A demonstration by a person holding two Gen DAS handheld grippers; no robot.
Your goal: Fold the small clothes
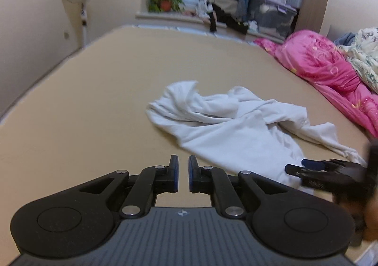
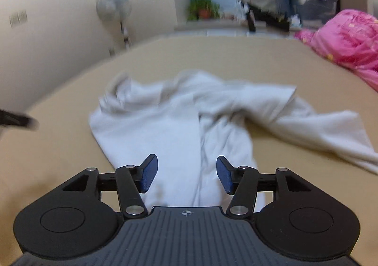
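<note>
One white garment [image 1: 226,122] lies crumpled on the tan bed [image 1: 82,100]. Left gripper [image 1: 183,172] nearly closed, empty, above bare bed. Right gripper [image 2: 186,172] parted, gripping nothing, above the garment's near edge.

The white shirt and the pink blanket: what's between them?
Nothing, just bare tan bed. The left wrist view shows the white shirt lying apart from the pink blanket, with a strip of bed between.

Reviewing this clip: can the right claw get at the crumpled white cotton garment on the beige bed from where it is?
Probably yes. The right claw is open right over the near end of the crumpled white cotton garment on the beige bed, with nothing between them; the left claw sits off to the side.
</note>
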